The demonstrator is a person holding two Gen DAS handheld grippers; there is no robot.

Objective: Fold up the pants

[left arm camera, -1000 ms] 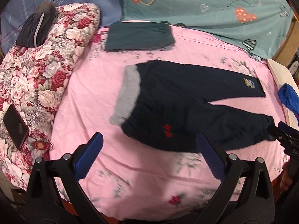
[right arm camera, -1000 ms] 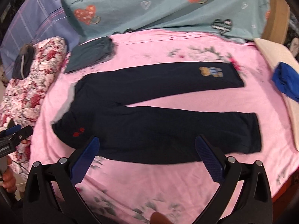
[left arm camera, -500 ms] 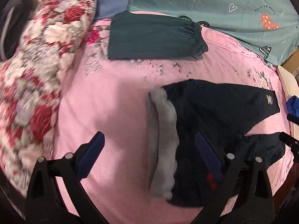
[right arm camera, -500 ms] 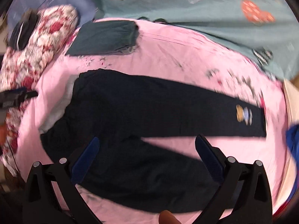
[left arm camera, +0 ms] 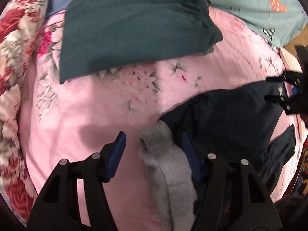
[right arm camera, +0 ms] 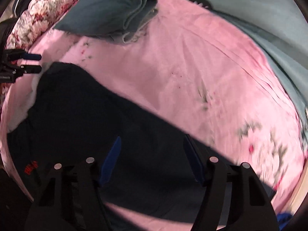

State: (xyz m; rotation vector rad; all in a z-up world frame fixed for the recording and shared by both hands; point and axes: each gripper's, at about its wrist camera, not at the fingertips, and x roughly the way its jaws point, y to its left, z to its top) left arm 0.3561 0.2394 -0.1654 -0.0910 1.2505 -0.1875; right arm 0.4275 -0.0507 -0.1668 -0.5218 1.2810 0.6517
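Pants (left arm camera: 231, 119), dark navy with a grey fleece waistband (left arm camera: 165, 161), lie flat and unfolded on the pink bed sheet (left arm camera: 86, 111), directly beneath both claws.

**Left claw** (left arm camera: 154, 154): It points steeply down at the far corner of the waist. The grey waistband runs up between its blue pads, the left pad over bare sheet, the right pad over navy cloth. The jaws are closing from roughly half open; the pads do not yet press the fabric, so nothing is held.

**Right claw** (right arm camera: 152, 157): It points steeply down over the far leg. Navy cloth fills the space under both pads, and the leg's far edge passes just beyond the right pad. The jaws are closing from a bit over half open; no pinch is visible.

**Reason for placement:** One claw at the waist corner and one further along the same leg likely prepares a lengthwise fold, carrying the far leg onto the near one.

**Orientation:** The long axis runs from the left claw toward the right claw. The waistband end sits at the left claw; the cuffs lie beyond the right claw.

**Other items:** Folded teal garment (left arm camera: 134, 30) rests well beyond both claws, clear of the work.
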